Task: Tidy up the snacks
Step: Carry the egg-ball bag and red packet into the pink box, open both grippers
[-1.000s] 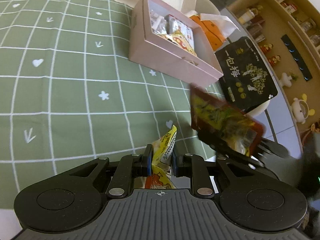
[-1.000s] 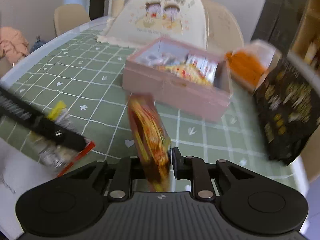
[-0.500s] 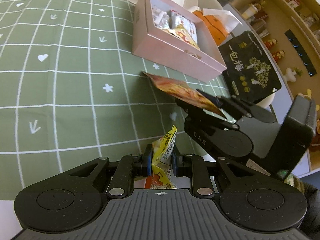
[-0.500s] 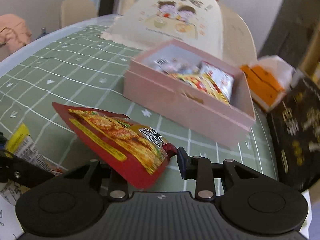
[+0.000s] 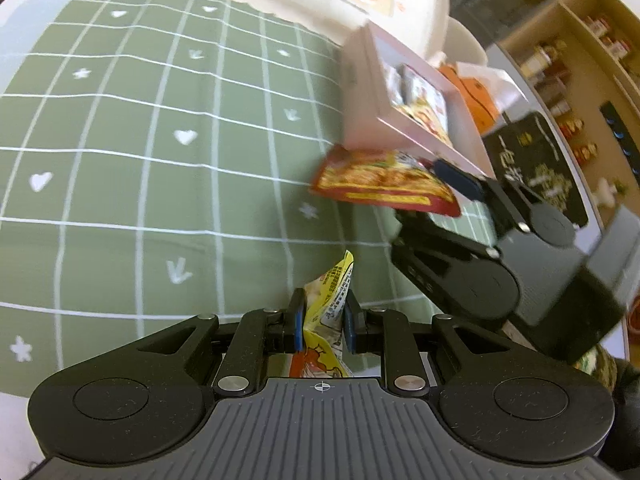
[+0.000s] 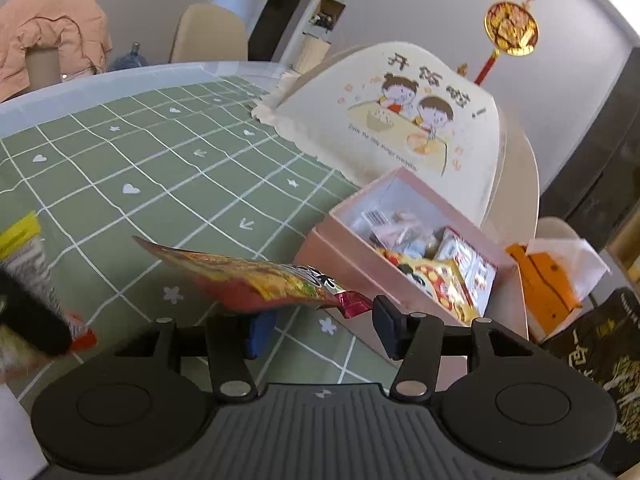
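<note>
The flat red foil snack packet (image 6: 256, 280), printed with a yellow-orange food picture and a crimped end, lies nearly level across the left finger (image 6: 260, 330) of the right tongs (image 6: 324, 330), just short of the open pink cardboard box (image 6: 348, 256). The jaws of these tongs have just been opening and stand apart, the right pad clear of the packet. The left tongs (image 5: 323, 326) are clamped on a crumpled yellow printed snack wrapper (image 5: 326, 312), which sticks up between the blue pads. The box already holds several small wrapped snacks (image 6: 436, 264). Everything sits on a counter under a green cloth with a white grid, hearts and stars (image 5: 160, 160). Behind the box stands a cream cover with a cartoon of two children (image 6: 400, 120); to its right lie an orange paper carton (image 6: 548, 280) and a black bag with gold print (image 5: 536, 160). Wooden shelves of jars (image 5: 568, 80) line the wall.
</note>
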Action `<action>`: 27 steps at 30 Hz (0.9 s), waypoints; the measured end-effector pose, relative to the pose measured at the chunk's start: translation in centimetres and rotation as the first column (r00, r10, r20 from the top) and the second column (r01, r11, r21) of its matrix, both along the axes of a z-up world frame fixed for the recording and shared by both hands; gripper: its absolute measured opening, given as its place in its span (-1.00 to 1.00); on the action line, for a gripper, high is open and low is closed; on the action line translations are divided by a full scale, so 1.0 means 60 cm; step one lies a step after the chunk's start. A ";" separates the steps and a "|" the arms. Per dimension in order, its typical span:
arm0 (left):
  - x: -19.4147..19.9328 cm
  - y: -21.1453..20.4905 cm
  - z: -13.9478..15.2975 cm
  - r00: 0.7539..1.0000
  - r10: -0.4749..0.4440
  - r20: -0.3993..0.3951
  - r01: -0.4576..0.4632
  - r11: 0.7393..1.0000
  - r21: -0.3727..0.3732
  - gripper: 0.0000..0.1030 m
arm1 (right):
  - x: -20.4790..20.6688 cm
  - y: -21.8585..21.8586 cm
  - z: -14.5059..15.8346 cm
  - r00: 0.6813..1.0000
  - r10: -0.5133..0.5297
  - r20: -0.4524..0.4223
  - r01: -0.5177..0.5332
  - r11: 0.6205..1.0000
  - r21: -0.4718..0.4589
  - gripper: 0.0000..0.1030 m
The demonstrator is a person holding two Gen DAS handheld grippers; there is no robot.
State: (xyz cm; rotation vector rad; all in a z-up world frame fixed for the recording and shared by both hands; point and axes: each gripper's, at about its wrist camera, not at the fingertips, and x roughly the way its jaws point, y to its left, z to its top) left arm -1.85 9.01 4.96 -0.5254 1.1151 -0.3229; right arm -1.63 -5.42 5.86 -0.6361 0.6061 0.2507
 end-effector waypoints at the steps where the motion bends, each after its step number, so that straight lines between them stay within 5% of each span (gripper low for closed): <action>1: 0.002 0.005 -0.002 1.000 0.005 -0.004 -0.005 1.000 0.000 -0.56 | -0.001 0.004 -0.002 1.000 0.007 0.003 -0.007 1.000 -0.025 0.03; 6: 0.010 0.023 -0.004 1.000 0.007 -0.007 -0.006 1.000 0.007 -0.56 | -0.007 0.009 -0.011 1.000 -0.003 0.022 0.006 0.992 -0.122 0.03; 14: 0.030 0.024 -0.004 0.999 -0.033 0.004 0.033 0.999 0.023 -0.56 | 0.004 0.019 -0.021 0.999 0.032 -0.036 -0.036 0.994 -0.108 -0.01; 16: 0.032 0.022 0.000 0.999 -0.048 0.011 0.047 0.998 0.029 -0.56 | 0.016 0.030 -0.030 0.997 0.020 -0.072 -0.027 0.996 -0.090 -0.41; 27: 0.012 -0.028 0.022 0.991 -0.128 0.048 0.127 0.991 0.032 -0.56 | -0.044 -0.063 0.098 0.981 -0.088 -0.170 0.123 0.971 0.207 -0.58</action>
